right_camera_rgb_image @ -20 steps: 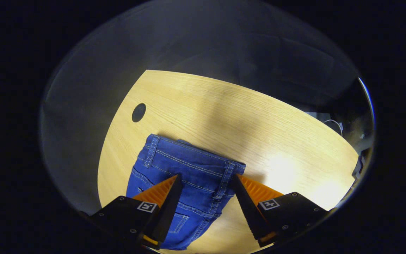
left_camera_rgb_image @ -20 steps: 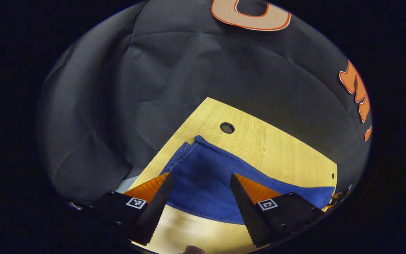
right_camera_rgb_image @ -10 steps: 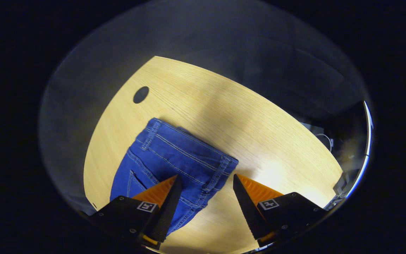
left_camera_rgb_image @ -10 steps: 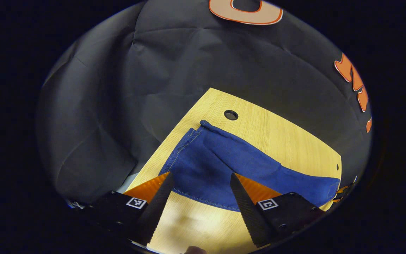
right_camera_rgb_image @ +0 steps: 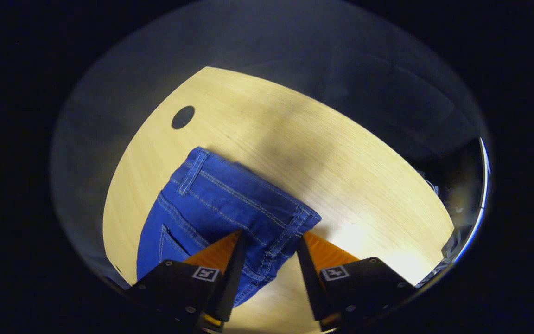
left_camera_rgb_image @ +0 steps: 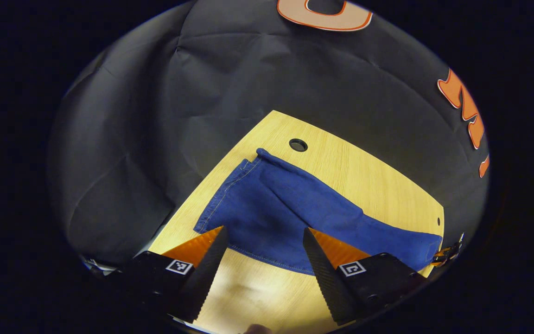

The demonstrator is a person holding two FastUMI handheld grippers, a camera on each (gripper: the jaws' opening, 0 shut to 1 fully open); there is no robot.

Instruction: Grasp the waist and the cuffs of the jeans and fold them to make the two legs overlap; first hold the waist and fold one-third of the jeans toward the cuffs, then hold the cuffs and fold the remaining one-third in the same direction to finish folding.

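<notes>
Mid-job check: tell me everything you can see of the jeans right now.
The jeans are blue denim with pale stitching, lying flat on the wooden table. The right gripper view shows the waistband, belt loops and a pocket; the left gripper view shows the legs stretched out, cuffs near the table's hole. Both grippers are open above them.

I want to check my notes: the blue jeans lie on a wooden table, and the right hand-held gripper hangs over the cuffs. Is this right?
Not quite. The right gripper view shows the right hand-held gripper over the waist end of the jeans, where the belt loops and pocket are, not the cuffs. The rest holds: the jeans are blue and lie on the wooden table.
</notes>
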